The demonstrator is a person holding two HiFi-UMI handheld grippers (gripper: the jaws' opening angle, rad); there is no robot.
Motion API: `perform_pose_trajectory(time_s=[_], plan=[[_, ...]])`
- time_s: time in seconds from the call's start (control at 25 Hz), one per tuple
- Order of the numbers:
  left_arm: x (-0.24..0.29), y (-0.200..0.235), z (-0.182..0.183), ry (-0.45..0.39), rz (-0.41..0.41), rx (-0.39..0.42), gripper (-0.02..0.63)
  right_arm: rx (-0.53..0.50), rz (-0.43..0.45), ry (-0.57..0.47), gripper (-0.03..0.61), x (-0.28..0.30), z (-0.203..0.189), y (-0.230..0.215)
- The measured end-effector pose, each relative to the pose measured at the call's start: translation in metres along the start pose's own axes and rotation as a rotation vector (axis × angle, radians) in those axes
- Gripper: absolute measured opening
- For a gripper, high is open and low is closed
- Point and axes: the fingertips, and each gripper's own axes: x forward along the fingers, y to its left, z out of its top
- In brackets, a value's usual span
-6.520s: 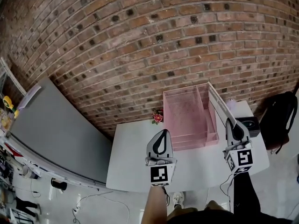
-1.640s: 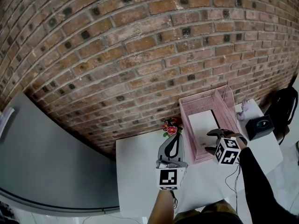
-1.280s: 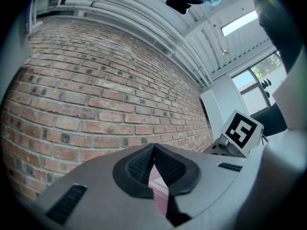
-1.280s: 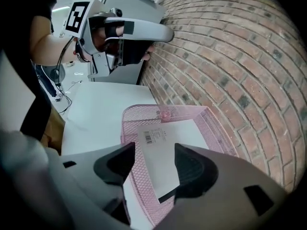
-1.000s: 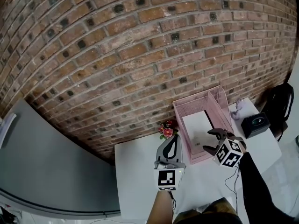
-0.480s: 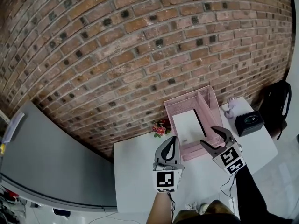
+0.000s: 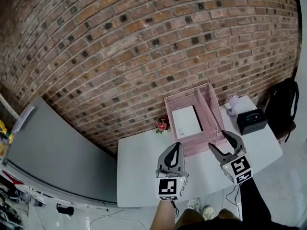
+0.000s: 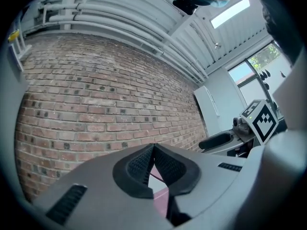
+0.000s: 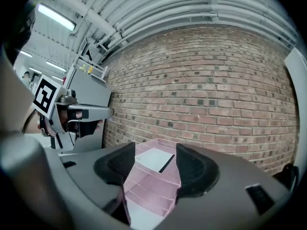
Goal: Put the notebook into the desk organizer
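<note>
The notebook (image 7: pixel 185 121) lay inside the pink desk organizer (image 7: pixel 211 99), in its wider left compartment, white cover up and dark spine edge to the right, so the task looked done or nearly so. What could go wrong from there was mostly a matter of clumsiness. The right gripper (image 7: pixel 224 145) hung close to the organizer's near right corner with its jaws spread wide and nothing between them. A careless sweep could have hooked a jaw on the light mesh wall, dragged the organizer across the white table (image 7: pixel 139 176) and tipped the notebook out of place. The small flower (image 7: pixel 161 124) beside the organizer's left wall could have been knocked over the same way.

The left gripper (image 7: pixel 175 150) had its jaws pressed together on nothing, held near the organizer's near left side. The notebook was apart from both pairs of jaws, on their far side. The right gripper view looked straight at it through the open gap, with the organizer's stepped near sections in between.
</note>
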Motion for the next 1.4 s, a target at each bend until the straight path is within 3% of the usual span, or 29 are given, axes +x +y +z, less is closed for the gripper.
perform_pose_trajectory(time_s=[0.28, 0.44, 0.52, 0.56, 1.4], plan=[[-0.028, -0.013, 0.006, -0.004, 0.047, -0.004, 0.012, 0.017, -0.014, -0.059, 0.246, -0.031, 0.001, 0.005], [-0.036, -0.015, 0.012, -0.008, 0.051, 0.001, 0.012, 0.007, -0.03, -0.089, 0.153, -0.039, 0.011, 0.003], [-0.038, -0.015, 0.014, -0.007, 0.056, 0.005, 0.012, -0.008, -0.039, -0.101, 0.037, -0.043, 0.015, 0.002], [-0.039, -0.015, 0.014, -0.006, 0.059, 0.005, 0.012, -0.015, -0.044, -0.107, 0.021, -0.044, 0.017, 0.002], [-0.045, -0.01, 0.02, -0.004, 0.06, 0.015, 0.012, -0.013, -0.03, -0.115, 0.02, -0.049, 0.028, 0.005]])
